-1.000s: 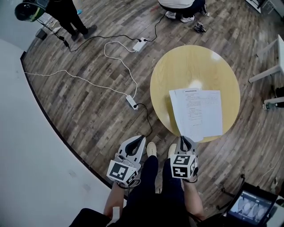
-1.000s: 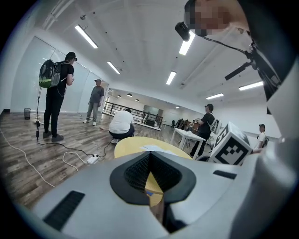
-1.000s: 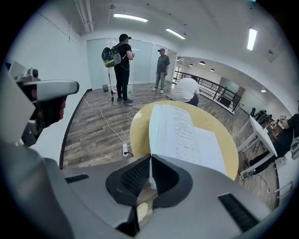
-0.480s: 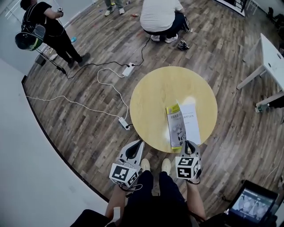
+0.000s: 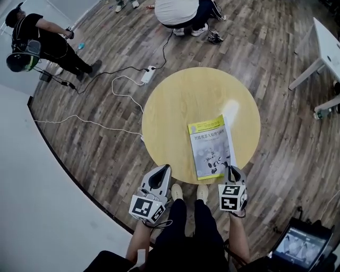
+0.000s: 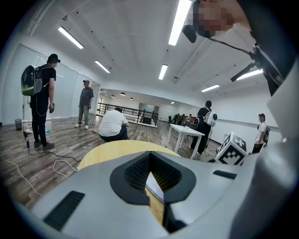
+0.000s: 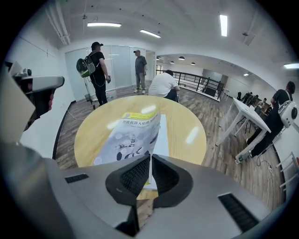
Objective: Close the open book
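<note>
A book [image 5: 208, 143] with a yellow-green cover lies on the round yellow table [image 5: 180, 106], near its front edge. My right gripper [image 5: 229, 169] is shut on the near edge of the cover. In the right gripper view the cover [image 7: 131, 137] stands slightly lifted in the right gripper [image 7: 150, 162], and a white page [image 7: 163, 135] shows to its right. My left gripper [image 5: 163, 168] hovers at the table's front edge, left of the book, shut with nothing in it. Through the left gripper [image 6: 150, 163] I see a sliver of the table and the book.
A power strip [image 5: 149, 74] and cables lie on the wooden floor left of the table. One person crouches beyond the table [image 5: 183, 10], another with a backpack stands far left [image 5: 42, 45]. A white table [image 5: 326, 48] stands at right. A screen [image 5: 303, 247] sits bottom right.
The book lay open showing white pages; my right gripper has swung the cover over them, so the yellow-green front now faces up. Both grippers shifted along the table's front edge.
</note>
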The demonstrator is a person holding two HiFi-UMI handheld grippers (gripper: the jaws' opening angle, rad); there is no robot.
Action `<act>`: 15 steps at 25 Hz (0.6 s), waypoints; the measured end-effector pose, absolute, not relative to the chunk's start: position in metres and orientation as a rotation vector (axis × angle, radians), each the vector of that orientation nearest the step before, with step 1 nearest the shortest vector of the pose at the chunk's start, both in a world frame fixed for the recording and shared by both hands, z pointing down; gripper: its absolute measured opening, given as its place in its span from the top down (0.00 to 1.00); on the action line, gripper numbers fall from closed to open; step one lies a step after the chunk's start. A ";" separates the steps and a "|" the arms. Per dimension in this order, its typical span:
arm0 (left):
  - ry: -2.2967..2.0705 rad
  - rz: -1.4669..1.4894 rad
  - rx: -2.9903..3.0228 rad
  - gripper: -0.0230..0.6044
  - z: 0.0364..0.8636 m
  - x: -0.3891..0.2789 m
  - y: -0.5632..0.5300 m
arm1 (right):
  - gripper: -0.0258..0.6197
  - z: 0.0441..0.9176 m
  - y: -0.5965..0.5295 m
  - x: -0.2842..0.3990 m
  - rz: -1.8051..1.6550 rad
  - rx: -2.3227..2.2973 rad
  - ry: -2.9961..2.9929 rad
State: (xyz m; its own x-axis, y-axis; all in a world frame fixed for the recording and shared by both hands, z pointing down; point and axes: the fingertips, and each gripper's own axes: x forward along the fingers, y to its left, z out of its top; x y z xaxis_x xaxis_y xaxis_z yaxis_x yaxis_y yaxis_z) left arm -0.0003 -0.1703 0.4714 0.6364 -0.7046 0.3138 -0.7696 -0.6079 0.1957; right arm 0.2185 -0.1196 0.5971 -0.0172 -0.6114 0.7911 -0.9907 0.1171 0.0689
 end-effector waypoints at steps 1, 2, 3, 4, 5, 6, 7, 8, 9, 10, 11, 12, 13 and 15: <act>-1.176 0.303 2.546 0.97 0.476 0.004 -0.173 | 0.94 0.604 -0.120 0.224 0.716 1.577 -1.696; -1.166 0.311 2.544 0.97 0.481 0.008 -0.174 | 0.94 0.611 -0.120 0.228 0.730 1.581 -1.688; -1.154 0.321 2.542 0.97 0.486 0.012 -0.174 | 0.94 0.616 -0.119 0.231 0.743 1.583 -1.685; -1.142 0.332 2.539 0.97 0.491 0.015 -0.173 | 0.94 0.621 -0.118 0.231 0.751 1.583 -1.685; -1.130 0.344 2.536 0.97 0.496 0.017 -0.172 | 0.94 0.626 -0.117 0.232 0.755 1.582 -1.685; -1.120 0.355 2.533 0.97 0.501 0.020 -0.171 | 0.94 0.630 -0.117 0.232 0.755 1.583 -1.685; -1.111 0.364 2.531 0.97 0.506 0.022 -0.170 | 0.94 0.633 -0.117 0.234 0.756 1.584 -1.684; -1.104 0.371 2.529 0.97 0.510 0.023 -0.169 | 0.94 0.638 -0.118 0.235 0.758 1.587 -1.682; -1.099 0.377 2.527 0.97 0.515 0.025 -0.168 | 0.94 0.642 -0.118 0.237 0.758 1.588 -1.681; -1.095 0.385 2.523 0.97 0.519 0.025 -0.167 | 0.93 0.645 -0.118 0.238 0.754 1.588 -1.680; -1.092 0.392 2.520 0.97 0.523 0.025 -0.166 | 0.93 0.647 -0.118 0.239 0.745 1.588 -1.680; -1.089 0.399 2.517 0.97 0.526 0.025 -0.165 | 0.93 0.648 -0.119 0.239 0.733 1.591 -1.683; -1.088 0.403 2.515 0.97 0.528 0.026 -0.165 | 0.93 0.648 -0.119 0.239 0.724 1.597 -1.686; -1.083 0.408 2.514 0.97 0.530 0.028 -0.164 | 0.93 0.647 -0.119 0.239 0.716 1.615 -1.688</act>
